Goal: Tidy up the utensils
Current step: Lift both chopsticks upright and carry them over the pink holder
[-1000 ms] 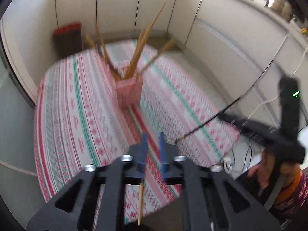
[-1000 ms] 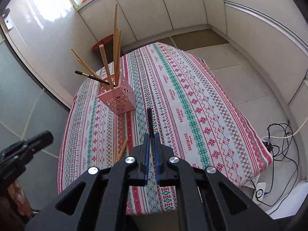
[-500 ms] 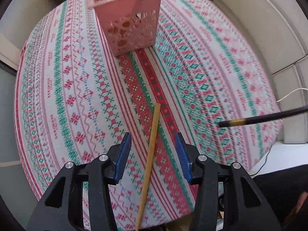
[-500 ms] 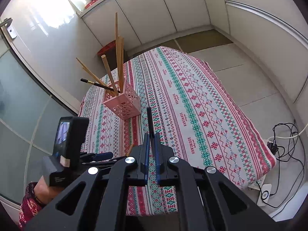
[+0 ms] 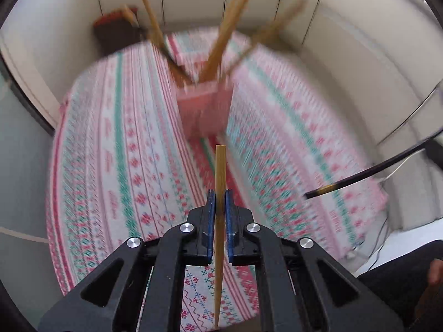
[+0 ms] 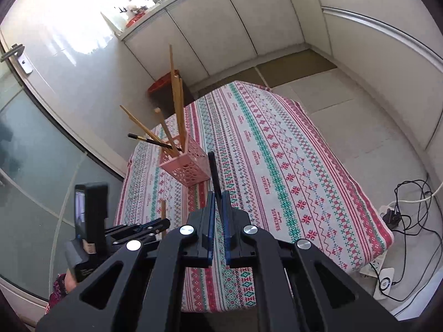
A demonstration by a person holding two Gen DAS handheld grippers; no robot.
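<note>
My left gripper (image 5: 218, 196) is shut on a bamboo chopstick (image 5: 220, 166) and holds it above the patterned tablecloth (image 5: 124, 152), pointing at the pink perforated holder (image 5: 203, 110). The holder contains several bamboo chopsticks (image 5: 221, 41). The left wrist view is motion-blurred. My right gripper (image 6: 218, 197) is shut on a black chopstick (image 6: 213, 173), raised above the table near its front edge. In the right wrist view the holder (image 6: 184, 166) stands ahead and to the left, and the left gripper (image 6: 146, 227) with its bamboo chopstick (image 6: 163, 210) is at lower left. The black chopstick (image 5: 373, 171) crosses the right side of the left wrist view.
The table stands near white cabinets (image 6: 235, 27) and a glass door (image 6: 41, 152). A dark stool with a red top (image 6: 163, 83) stands behind the table. Cables and a power strip (image 6: 387, 276) lie on the floor at right.
My left gripper has closed on the bamboo chopstick that lay on the cloth and lifted it, tilting up toward the holder. My right gripper still holds the black chopstick and has shifted slightly.
</note>
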